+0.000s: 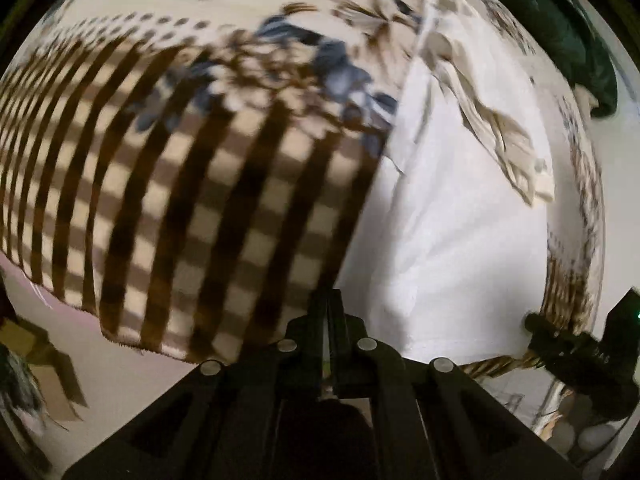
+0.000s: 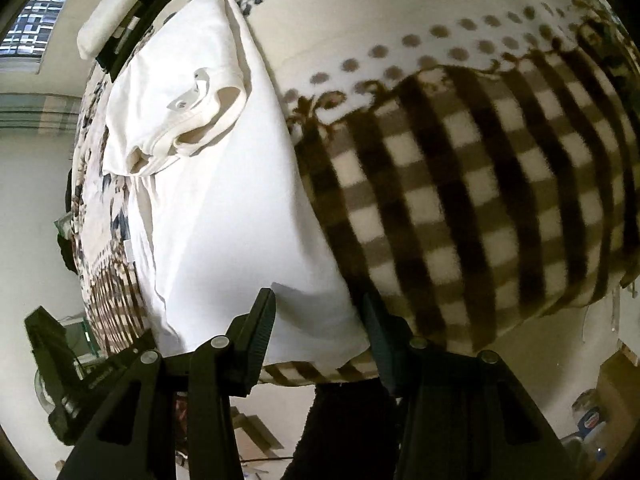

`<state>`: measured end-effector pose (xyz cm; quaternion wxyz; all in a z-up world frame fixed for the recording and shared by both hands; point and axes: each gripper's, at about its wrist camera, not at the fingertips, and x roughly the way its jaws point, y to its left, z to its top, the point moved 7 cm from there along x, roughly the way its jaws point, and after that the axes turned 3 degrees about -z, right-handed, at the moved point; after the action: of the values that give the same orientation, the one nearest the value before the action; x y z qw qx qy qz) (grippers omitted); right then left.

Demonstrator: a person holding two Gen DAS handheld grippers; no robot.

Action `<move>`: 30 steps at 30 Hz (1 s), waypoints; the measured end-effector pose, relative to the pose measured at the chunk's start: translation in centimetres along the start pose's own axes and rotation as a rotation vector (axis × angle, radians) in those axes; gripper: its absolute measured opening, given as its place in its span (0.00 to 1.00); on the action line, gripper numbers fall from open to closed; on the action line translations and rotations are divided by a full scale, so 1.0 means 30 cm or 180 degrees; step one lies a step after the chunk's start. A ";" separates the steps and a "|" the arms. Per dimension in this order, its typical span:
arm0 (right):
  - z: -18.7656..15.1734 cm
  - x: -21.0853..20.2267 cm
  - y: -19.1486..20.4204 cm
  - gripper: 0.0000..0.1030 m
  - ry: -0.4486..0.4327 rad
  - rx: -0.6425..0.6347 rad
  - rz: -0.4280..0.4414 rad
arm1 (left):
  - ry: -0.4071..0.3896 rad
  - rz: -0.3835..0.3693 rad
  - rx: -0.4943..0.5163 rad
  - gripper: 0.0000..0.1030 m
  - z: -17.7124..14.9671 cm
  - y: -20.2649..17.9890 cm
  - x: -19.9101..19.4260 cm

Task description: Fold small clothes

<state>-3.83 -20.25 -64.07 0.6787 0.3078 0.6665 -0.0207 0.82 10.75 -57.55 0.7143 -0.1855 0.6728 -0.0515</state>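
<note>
Right wrist alone shows shirt (image 2: 224, 184) collar, w/ tag.

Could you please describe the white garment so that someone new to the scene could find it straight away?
A fleece blanket, brown-checked with dots and flowers, covers the surface. The white garment lies flat along its near edge, neckline at the far end. It is the only plain, unpatterned cloth on the blanket.

Both claws black — ribbed pads (image 2: 262, 328), round silver pivot screws (image 1: 367, 344).
</note>
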 end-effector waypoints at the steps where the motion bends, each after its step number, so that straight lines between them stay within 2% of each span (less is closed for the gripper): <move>1: 0.001 -0.001 -0.001 0.46 0.0004 0.0006 0.0015 | -0.0017 -0.0136 -0.0069 0.03 0.005 0.000 -0.003; 2: 0.002 -0.003 -0.003 0.46 0.0007 0.0010 0.0031 | -0.0021 -0.0262 -0.0137 0.05 0.011 -0.003 -0.003; 3: 0.004 -0.004 -0.006 0.46 0.0010 0.0012 0.0039 | -0.0025 -0.0334 -0.0166 0.17 0.015 0.001 -0.003; 4: 0.006 -0.003 -0.012 0.46 0.0012 0.0022 0.0053 | -0.0012 -0.0459 -0.0180 0.41 0.022 -0.008 0.008; 5: 0.010 0.000 -0.021 0.46 0.0025 0.0032 0.0078 | 0.0016 -0.0546 -0.0184 0.53 0.028 -0.010 0.021; 6: 0.009 0.005 -0.025 0.46 0.0044 0.0047 0.0093 | 0.0023 -0.0618 -0.0174 0.58 0.034 -0.011 0.033; 7: 0.010 0.018 -0.033 0.46 0.0087 0.0067 0.0093 | 0.0067 -0.0649 -0.0146 0.58 0.034 -0.023 0.061; 9: 0.009 0.037 -0.036 0.46 0.0129 0.0102 0.0142 | 0.0232 -0.0569 -0.0083 0.58 0.031 -0.026 0.116; 11: 0.008 0.063 -0.032 0.46 0.0224 0.0110 0.0220 | 0.0252 -0.0479 -0.0003 0.58 0.037 -0.036 0.136; 14: 0.000 0.091 -0.019 0.46 0.0362 0.0175 0.0405 | 0.0238 -0.0471 0.0085 0.55 0.031 -0.040 0.120; 15: -0.003 0.100 -0.013 0.44 0.0409 0.0193 0.0489 | 0.0216 -0.0458 0.0126 0.41 0.026 -0.035 0.111; 16: -0.005 0.103 -0.007 0.39 0.0438 0.0227 0.0556 | 0.0225 -0.0444 0.0155 0.14 0.019 -0.029 0.107; 17: -0.009 0.108 -0.002 0.16 0.0474 0.0255 0.0637 | 0.0253 -0.0446 0.0163 0.05 0.000 -0.046 0.109; 18: -0.014 0.112 0.002 0.12 0.0513 0.0284 0.0702 | 0.0245 -0.0518 0.0121 0.05 -0.004 -0.045 0.092; 20: -0.017 0.104 0.014 0.10 0.0524 0.0394 0.0856 | 0.0244 -0.0611 0.0021 0.04 -0.006 -0.078 0.073; 24: 0.000 0.038 0.062 0.09 0.0473 0.0535 0.1106 | 0.0280 -0.1062 -0.0496 0.03 0.042 -0.084 -0.004; 27: 0.048 -0.041 0.118 0.09 0.0381 0.0477 0.1207 | 0.0162 -0.1395 -0.0798 0.03 0.138 -0.121 -0.087; 30: 0.137 -0.128 0.182 0.09 0.0249 0.0434 0.1312 | 0.0017 -0.1643 -0.0910 0.03 0.263 -0.178 -0.139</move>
<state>1.82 -19.12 -58.74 0.6198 0.4833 0.6124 0.0855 9.14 8.68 -51.63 0.6424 -0.4492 0.6057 -0.1367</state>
